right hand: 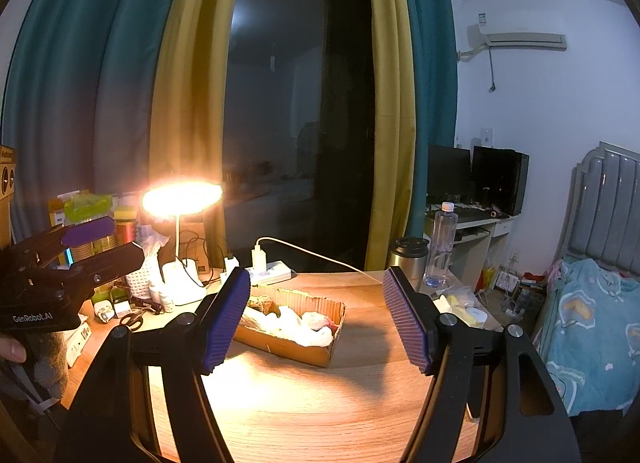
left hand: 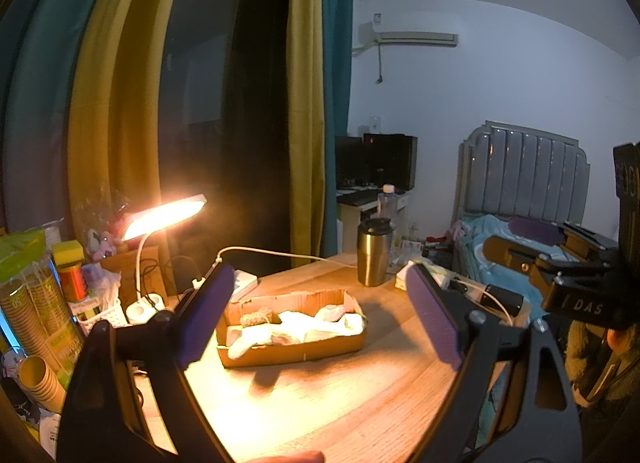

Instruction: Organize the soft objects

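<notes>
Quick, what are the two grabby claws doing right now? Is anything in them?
Left gripper: open, holding nothing, above the table in front of the cardboard box.
Right gripper: open, holding nothing too.

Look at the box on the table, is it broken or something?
A bit. The cardboard box has a ragged, torn back wall, its rim uneven. The white soft things inside lie crumpled in a heap, not folded. Nothing has spilled onto the table.
</notes>
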